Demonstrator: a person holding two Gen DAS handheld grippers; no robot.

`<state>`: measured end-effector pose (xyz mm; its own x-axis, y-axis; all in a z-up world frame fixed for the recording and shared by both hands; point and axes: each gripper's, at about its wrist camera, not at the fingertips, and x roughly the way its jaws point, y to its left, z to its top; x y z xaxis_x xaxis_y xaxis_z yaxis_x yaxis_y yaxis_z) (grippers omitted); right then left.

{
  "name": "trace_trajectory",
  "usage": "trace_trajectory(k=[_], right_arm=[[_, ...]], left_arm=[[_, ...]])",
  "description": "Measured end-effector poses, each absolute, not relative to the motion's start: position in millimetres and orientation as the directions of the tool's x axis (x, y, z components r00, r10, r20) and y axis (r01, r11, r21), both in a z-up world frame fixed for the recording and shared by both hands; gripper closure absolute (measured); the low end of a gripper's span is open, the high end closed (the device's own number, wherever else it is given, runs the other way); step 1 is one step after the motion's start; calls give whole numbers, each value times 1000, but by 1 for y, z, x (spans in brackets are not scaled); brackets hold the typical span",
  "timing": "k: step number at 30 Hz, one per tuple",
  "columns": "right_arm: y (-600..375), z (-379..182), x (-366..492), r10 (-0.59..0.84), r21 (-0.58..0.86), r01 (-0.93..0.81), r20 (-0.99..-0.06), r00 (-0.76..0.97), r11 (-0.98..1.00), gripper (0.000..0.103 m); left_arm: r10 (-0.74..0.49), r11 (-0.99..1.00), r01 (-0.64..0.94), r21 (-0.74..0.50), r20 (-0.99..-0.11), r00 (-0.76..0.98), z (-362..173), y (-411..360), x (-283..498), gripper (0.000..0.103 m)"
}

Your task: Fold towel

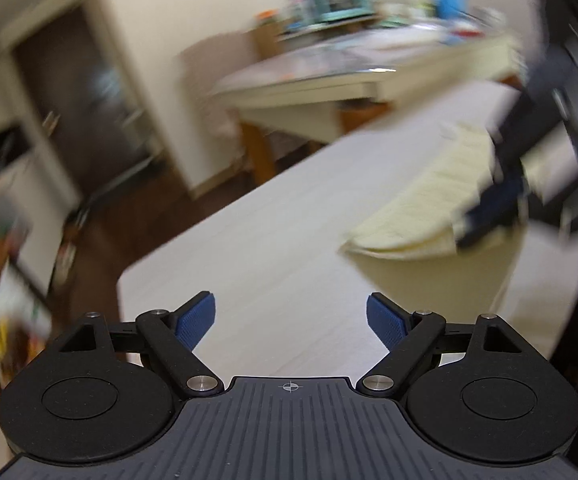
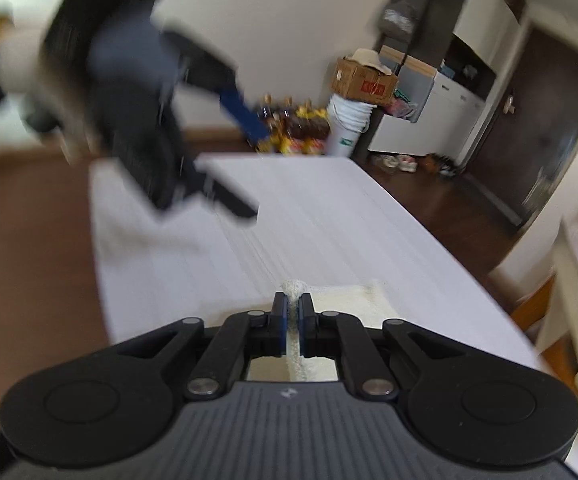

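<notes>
Towel (image 2: 345, 300) lies pale on the white bench (image 2: 329, 216), one edge pinched tight in the right gripper (image 2: 293, 312) fingers; left gripper (image 1: 291, 320) fingers gape wide, empty. Grab the matching corner before lifting evenly.

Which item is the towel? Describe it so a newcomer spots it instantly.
Start at the long white table. Near its close end lies the towel, pale cream and nubby, with a bunched edge pinched in the right tool. It is the only soft thing on the tabletop; the left tool is open and empty.
</notes>
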<state>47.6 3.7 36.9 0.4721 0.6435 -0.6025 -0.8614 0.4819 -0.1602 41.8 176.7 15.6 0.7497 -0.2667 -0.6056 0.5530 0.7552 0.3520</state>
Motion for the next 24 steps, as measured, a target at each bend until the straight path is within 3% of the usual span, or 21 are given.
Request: trace_trajectory(k=[5,8,12,13,15,22,24], right_arm=[[-55,65,37,735,-2,-898,-574,361,439,97],[-81,70,28,769,56,-910,-558,312,410,97],[-102,67,13,770,72,-910,-562,302,409,97],[-107,65,11,768,75,-907,-563,304,415,97],[-117,62,7,766,86,-900,-564,310,427,97],[-131,43,-4,751,83,-874,-555,359,479,95],[-132,38,-11,743,52,-869,-546,387,492,89]], left_arm=[[-381,550,707,446,-619,687,1,131,19,16],[-432,454,752,479,-620,656,-3,110,7,24],[-482,329,807,491,-647,590,-4,91,-3,64],[-490,297,823,484,-663,566,-5,88,-5,69],[-485,242,851,467,-701,523,-6,82,-9,93],[-443,209,909,361,-794,417,-8,71,-7,94],[-445,217,914,343,-799,405,-7,72,-2,94]])
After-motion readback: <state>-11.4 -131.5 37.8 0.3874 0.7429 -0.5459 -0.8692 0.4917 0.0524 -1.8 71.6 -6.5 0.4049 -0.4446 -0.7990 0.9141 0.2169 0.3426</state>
